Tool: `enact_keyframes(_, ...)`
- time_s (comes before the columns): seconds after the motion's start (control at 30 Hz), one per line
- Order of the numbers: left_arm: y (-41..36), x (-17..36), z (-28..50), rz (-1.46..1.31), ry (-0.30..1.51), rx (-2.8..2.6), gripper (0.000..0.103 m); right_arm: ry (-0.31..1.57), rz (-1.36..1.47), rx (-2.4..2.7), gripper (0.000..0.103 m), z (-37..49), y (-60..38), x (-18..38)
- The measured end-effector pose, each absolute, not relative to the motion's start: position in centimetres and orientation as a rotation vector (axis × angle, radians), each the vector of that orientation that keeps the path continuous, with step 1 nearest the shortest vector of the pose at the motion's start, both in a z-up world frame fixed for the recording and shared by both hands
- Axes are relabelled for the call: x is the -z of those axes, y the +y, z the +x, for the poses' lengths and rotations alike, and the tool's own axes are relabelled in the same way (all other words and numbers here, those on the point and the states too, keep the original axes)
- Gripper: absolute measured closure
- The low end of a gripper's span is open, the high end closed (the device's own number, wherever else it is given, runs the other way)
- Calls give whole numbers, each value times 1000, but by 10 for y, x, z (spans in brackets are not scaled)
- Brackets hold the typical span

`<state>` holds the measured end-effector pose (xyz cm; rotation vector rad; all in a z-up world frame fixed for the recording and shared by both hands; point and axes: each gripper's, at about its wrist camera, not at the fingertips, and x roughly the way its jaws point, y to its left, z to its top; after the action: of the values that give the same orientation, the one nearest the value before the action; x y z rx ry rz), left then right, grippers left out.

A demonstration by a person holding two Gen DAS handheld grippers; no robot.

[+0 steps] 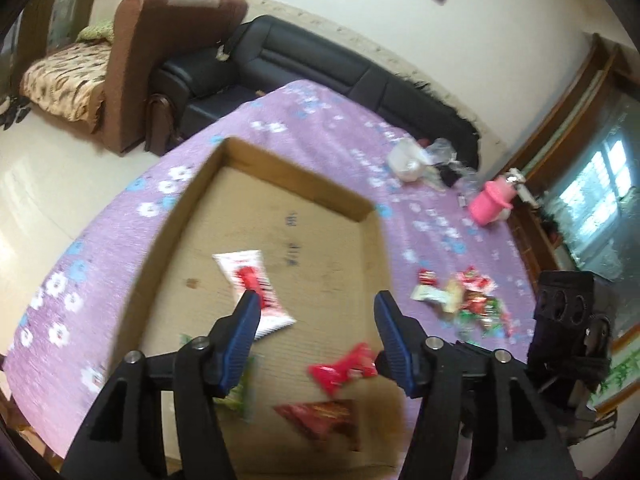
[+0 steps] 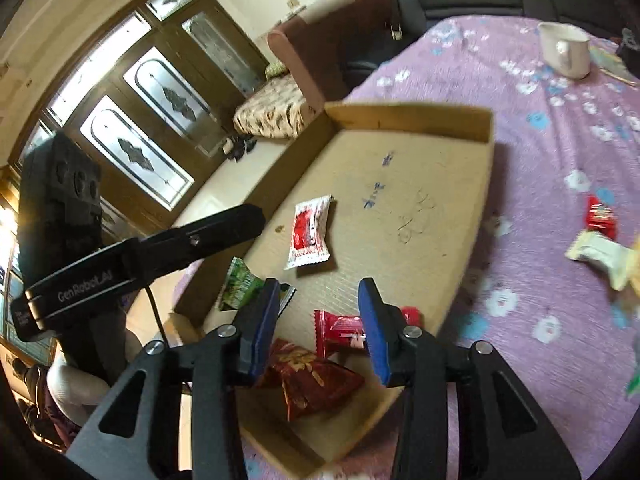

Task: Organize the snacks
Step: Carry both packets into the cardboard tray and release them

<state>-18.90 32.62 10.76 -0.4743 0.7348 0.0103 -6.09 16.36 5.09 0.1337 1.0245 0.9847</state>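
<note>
Cardboard tray [image 2: 472,184] sat on the purple flowered cloth [image 2: 540,152], shallow, open top, blue scribbles on its floor. Four snacks were inside. White packet with red print [image 2: 309,232] lay flat near the tray's middle, long axis running roughly from the near end toward the far wall. Bright red wrapper [image 2: 340,330] lay nearer, long axis across the tray. Dark red patterned bag [image 2: 312,380] was at the near end, just beside the red wrapper; whether they touched, can't tell. Green packet [image 2: 240,286] leaned at the tray's left wall.

More unsorted snacks [image 1: 460,300] were piled on the cloth right of the tray, well apart from it: red, white and greenish wrappers, blurred.

Right gripper [image 2: 320,316] hung over the tray's near end, jaws apart, nothing between them, red wrapper below the gap. Left gripper [image 1: 316,316] was also over the tray, jaws wide, empty; left finger overlapped the white packet in its own view, contact not clear.

Farther out: white mug [image 2: 566,54], pink cup [image 1: 490,202], clear plastic clutter [image 1: 424,160], black sofa [image 1: 320,64], brown armchair [image 1: 160,52].
</note>
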Motion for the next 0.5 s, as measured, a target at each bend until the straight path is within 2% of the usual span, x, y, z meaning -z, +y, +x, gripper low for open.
enact_keyframes(0.13,293,-119,-192,-464,713,84,42,955,201,-953,60,-62,118,-66)
enact_keyframes(0.23,270,-123,-191,-441,713,139,38,880,227,-837,57,-58,47,-75)
enact_keyframes(0.27,261,-123,-188,-432,721,164,38,880,227,-837,54,-58,47,-75)
enact_keyframes(0.37,239,-117,-179,-410,749,204,37,899,202,-667,54,-38,-8,-63)
enact_keyframes(0.5,220,-105,-167,-392,793,211,37,932,176,-595,54,-27,-30,-46)
